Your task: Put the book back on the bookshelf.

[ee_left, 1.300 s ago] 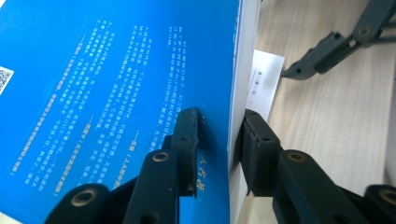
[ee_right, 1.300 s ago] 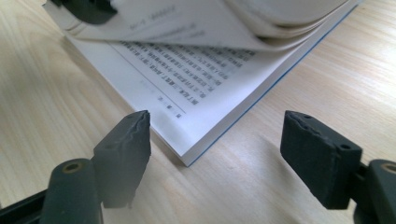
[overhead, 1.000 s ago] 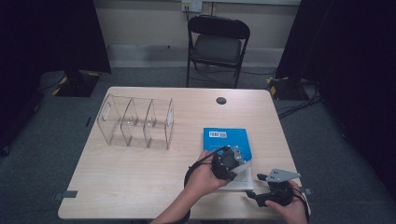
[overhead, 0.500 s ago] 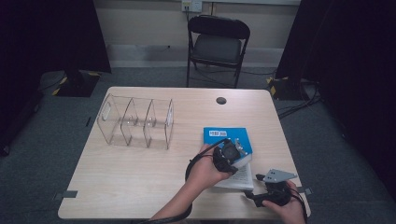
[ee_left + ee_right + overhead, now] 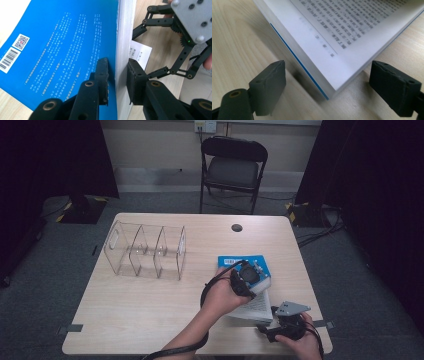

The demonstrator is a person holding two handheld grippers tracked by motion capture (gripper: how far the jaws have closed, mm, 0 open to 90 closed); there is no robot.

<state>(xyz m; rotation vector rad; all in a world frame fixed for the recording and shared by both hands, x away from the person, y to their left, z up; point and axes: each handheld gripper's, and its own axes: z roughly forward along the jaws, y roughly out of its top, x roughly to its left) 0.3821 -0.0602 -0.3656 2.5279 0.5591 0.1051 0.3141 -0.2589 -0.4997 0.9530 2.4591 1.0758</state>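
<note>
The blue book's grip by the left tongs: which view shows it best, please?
The left gripper view: the left tongs clamp the blue book, one pad on its cover. The high view shows the hand covering it; the right gripper view shows its open pages.

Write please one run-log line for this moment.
left gripper: shut on blue book, cover side lifted | right gripper: open near book corner | clear organizer: untouched

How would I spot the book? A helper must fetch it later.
Look to the wooden table's near right part, right of the clear divided organizer. The blue-covered book lies there: it alone is blue, with a barcode on its cover.
</note>
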